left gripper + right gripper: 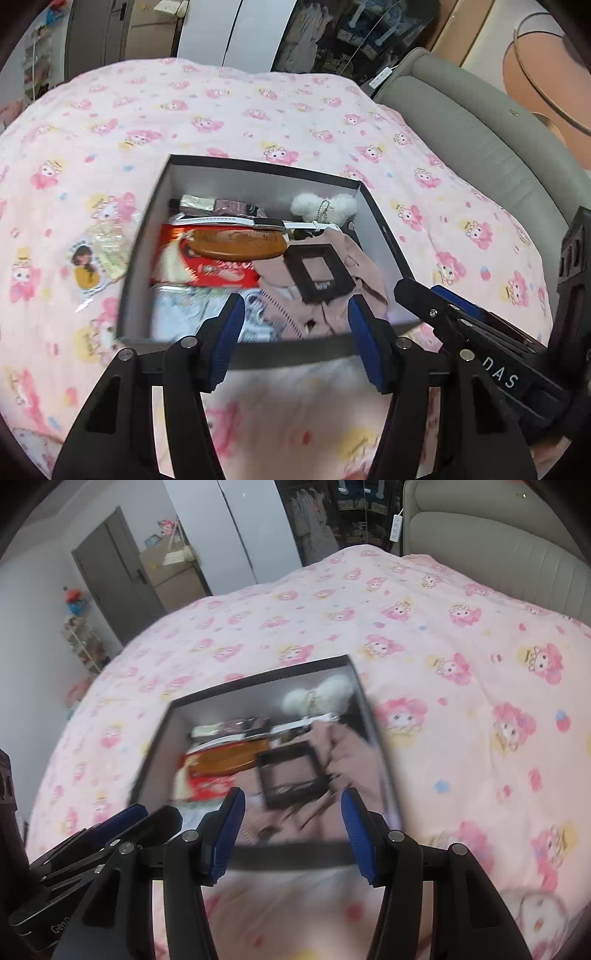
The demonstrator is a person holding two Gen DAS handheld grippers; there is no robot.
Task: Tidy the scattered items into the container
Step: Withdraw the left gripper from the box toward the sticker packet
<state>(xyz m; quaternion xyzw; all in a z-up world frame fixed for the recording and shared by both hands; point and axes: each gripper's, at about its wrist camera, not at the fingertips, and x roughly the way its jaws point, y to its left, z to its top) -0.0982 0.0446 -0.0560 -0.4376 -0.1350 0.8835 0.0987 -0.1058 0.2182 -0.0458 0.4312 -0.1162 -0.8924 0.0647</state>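
Both sets of jaws, left gripper and right gripper, hang released and empty over the box on the bed. One leftover, probably a sticker pack, lies just left of it. Next job: left gripper grabs that.

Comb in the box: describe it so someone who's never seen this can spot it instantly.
On the pink cartoon-print bedspread sits an open dark box with pale inner walls. In its left half, the comb lies across a red packet, just below a white strap. It is the only glossy amber-brown, half-moon piece there.
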